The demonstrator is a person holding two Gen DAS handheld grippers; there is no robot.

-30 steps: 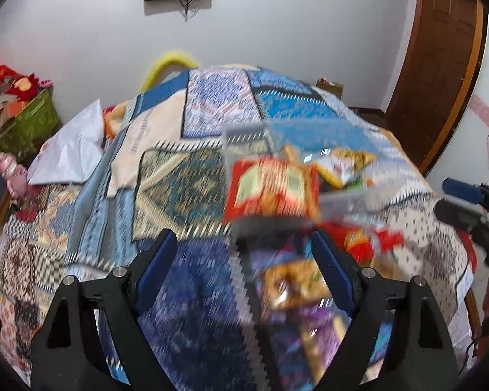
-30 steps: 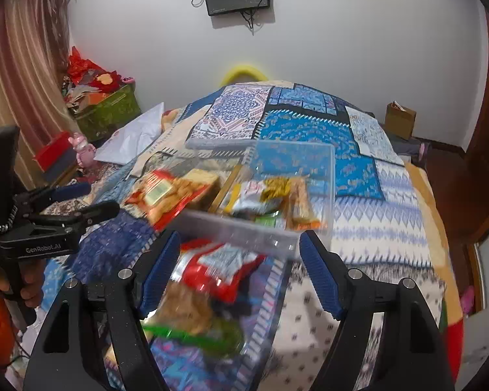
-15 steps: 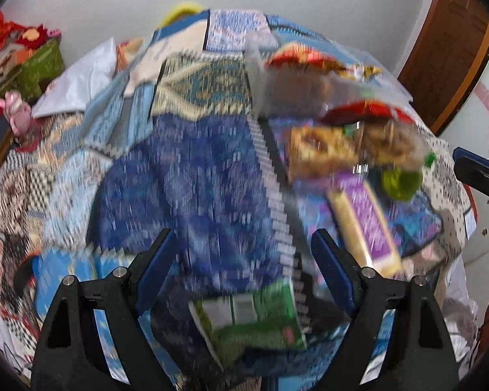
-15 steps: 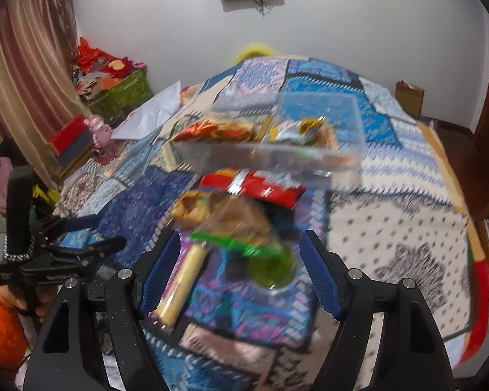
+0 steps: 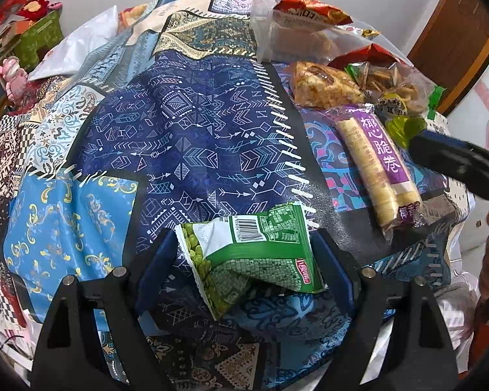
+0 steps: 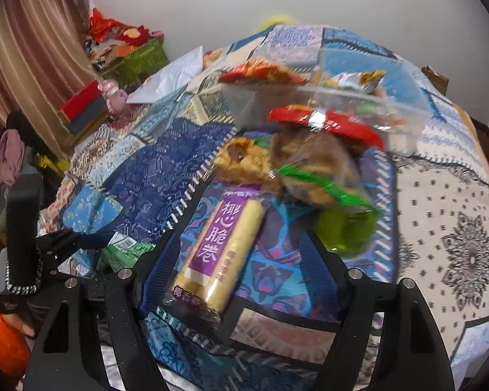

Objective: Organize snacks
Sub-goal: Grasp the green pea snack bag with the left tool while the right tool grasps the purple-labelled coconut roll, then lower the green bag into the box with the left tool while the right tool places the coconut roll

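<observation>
Two handheld grippers work over snacks scattered on a patchwork bed quilt.

The left gripper has its fingers wide around a green pea snack packet at 6 o'clock. The right gripper has its fingers wide astride a purple-labelled wafer roll pack. A clear plastic container holding snacks sits at 12 o'clock beyond.

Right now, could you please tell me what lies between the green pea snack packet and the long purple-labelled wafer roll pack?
Only bare dark blue patterned quilt separates the green pea snack packet from the long purple-labelled wafer roll pack, clearest in the left wrist view.
</observation>
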